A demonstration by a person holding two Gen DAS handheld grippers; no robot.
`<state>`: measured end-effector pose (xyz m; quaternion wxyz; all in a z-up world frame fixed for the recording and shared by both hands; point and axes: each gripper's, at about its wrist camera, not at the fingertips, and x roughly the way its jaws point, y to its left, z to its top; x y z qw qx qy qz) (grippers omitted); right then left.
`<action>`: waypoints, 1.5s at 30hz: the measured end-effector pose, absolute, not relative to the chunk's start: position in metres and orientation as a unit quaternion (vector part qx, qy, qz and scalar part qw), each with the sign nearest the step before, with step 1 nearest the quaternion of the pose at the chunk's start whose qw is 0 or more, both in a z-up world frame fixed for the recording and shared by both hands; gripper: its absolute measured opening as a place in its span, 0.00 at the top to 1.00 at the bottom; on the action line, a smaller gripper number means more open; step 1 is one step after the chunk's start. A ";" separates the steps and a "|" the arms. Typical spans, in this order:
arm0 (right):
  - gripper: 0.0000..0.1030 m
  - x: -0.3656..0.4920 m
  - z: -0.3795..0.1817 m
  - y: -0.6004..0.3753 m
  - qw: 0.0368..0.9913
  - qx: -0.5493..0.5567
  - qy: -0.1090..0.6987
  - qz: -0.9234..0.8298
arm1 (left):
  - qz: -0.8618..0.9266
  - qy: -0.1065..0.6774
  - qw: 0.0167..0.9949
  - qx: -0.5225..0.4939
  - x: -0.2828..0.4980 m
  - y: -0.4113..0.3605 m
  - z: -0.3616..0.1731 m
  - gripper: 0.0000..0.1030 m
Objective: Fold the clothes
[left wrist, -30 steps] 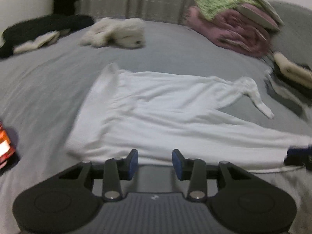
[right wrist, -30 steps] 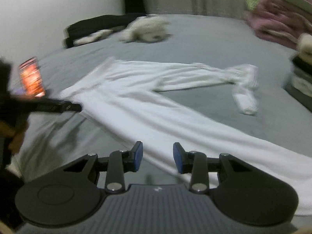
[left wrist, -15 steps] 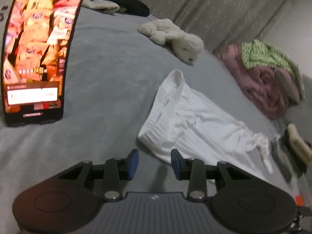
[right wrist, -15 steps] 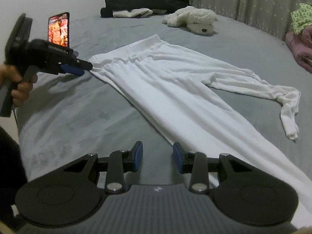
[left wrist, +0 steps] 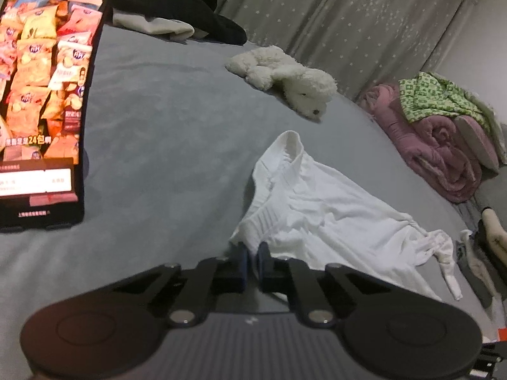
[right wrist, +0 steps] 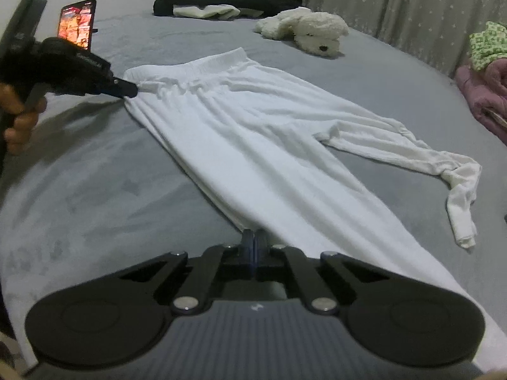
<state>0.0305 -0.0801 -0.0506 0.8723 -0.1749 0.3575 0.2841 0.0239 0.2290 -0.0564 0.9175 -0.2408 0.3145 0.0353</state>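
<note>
White pants (right wrist: pixel 253 145) lie spread flat on the grey bed, waistband at the far left and legs running right. In the left wrist view they (left wrist: pixel 317 209) stretch away from the fingertips. My left gripper (left wrist: pixel 251 255) has its jaws closing tight on the near waistband corner; the right wrist view shows the same gripper (right wrist: pixel 130 90) pinching that corner, held by a hand (right wrist: pixel 19 117). My right gripper (right wrist: pixel 254 239) is shut on the outer edge of the near leg. The far leg ends in a crumpled cuff (right wrist: pixel 459 196).
A lit phone (left wrist: pixel 41 95) stands propped at the left. A white plush toy (left wrist: pixel 285 76) and dark clothes (left wrist: pixel 177 15) lie at the far side. A pink blanket with a green garment (left wrist: pixel 437 126) is piled at the right, before a curtain (left wrist: pixel 348 15).
Both grippers came down to the pants' near edge and rolled. Their jaws went from open to shut, the left on the waistband corner, the right on the leg's edge.
</note>
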 end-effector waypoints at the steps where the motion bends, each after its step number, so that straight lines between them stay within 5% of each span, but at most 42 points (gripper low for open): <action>1: 1.00 0.031 -0.050 -0.080 0.872 -0.173 0.359 0.284 | 0.036 0.312 0.919 -0.239 0.022 0.229 -0.054 0.95; 17: 1.00 -0.011 -0.015 -0.076 0.835 -0.125 0.397 0.361 | 0.037 0.327 0.923 -0.198 -0.014 0.247 -0.031 0.96; 26: 1.00 -0.006 -0.038 -0.066 0.806 -0.129 0.455 0.355 | 0.035 0.401 0.899 -0.174 -0.011 0.245 -0.045 0.95; 29: 0.98 -0.004 -0.037 -0.065 0.803 -0.127 0.458 0.359 | 0.027 0.405 0.898 -0.170 -0.010 0.246 -0.041 0.88; 31: 0.87 -0.002 -0.034 -0.066 0.801 -0.120 0.460 0.365 | 0.024 0.400 0.901 -0.168 -0.009 0.246 -0.036 0.78; 33: 0.87 0.002 -0.028 -0.069 0.803 -0.107 0.456 0.369 | 0.027 0.388 0.907 -0.162 -0.008 0.246 -0.030 0.64; 35: 0.85 0.006 -0.021 -0.072 0.806 -0.093 0.451 0.372 | 0.023 0.377 0.913 -0.152 -0.003 0.241 -0.025 0.60; 38: 0.66 0.019 -0.014 -0.075 0.818 -0.068 0.441 0.362 | 0.008 0.373 0.918 -0.136 0.014 0.232 -0.021 0.55; 45: 0.66 0.056 -0.013 -0.083 0.842 -0.032 0.436 0.317 | 0.004 0.365 0.924 -0.119 0.068 0.219 -0.028 0.49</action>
